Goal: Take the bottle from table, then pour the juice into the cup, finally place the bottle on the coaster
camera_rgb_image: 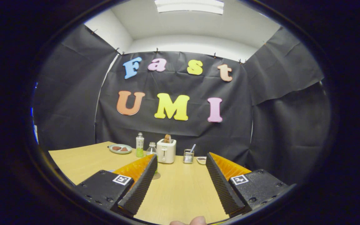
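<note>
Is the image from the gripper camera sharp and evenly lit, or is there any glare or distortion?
Gripper view: strong fisheye bending, the table edges curve; bright glare from the ceiling light; even light on the table, soft shadows; far items such as the toaster and bottle are small but fairly sharp; the gripper stands open, nothing between its fingers.

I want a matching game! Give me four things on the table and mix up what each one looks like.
Things:
1. toaster
2. tall bottle
3. plate
4. tongs

Looks:
A. green juice at the bottom
B. open, with bare table between the fingers
C. white, with bread sticking out the top
D. round, with brown food on it

Pairs: 1-C, 2-A, 3-D, 4-B
</note>
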Demonstrator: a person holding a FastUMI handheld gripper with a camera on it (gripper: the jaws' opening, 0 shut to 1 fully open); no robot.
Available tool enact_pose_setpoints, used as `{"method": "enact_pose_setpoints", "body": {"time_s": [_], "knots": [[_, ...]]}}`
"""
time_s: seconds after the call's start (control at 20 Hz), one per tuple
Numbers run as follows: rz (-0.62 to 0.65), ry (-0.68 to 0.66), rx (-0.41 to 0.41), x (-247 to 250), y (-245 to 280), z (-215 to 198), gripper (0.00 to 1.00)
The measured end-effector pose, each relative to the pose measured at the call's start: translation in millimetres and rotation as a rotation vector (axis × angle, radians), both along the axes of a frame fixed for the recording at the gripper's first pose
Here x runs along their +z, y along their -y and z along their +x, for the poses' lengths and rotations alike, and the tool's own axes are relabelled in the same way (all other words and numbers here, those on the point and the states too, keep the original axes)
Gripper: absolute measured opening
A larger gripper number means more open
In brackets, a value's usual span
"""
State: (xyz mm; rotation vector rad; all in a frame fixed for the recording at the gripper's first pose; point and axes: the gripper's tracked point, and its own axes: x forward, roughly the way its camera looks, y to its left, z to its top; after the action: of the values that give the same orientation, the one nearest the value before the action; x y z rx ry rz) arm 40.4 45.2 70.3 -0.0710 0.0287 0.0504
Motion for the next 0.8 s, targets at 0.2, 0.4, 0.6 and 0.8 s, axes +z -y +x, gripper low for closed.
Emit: {"method": "enact_pose_setpoints", "body": {"time_s": [0.2, 0.4, 0.6, 0.8], "knots": [[-0.029, 0.01, -0.047, -9.9, 6.6, -8.7, 1.0], [-0.013, -0.004, -0.044, -19.1, 2.9, -13.5, 1.0], [0.005, -0.02, -0.051, -24.0, 3.9, -8.5, 1.0], [0.002, -0.011, -0.058, -23.7, 5.0, -5.4, 1.0]]}}
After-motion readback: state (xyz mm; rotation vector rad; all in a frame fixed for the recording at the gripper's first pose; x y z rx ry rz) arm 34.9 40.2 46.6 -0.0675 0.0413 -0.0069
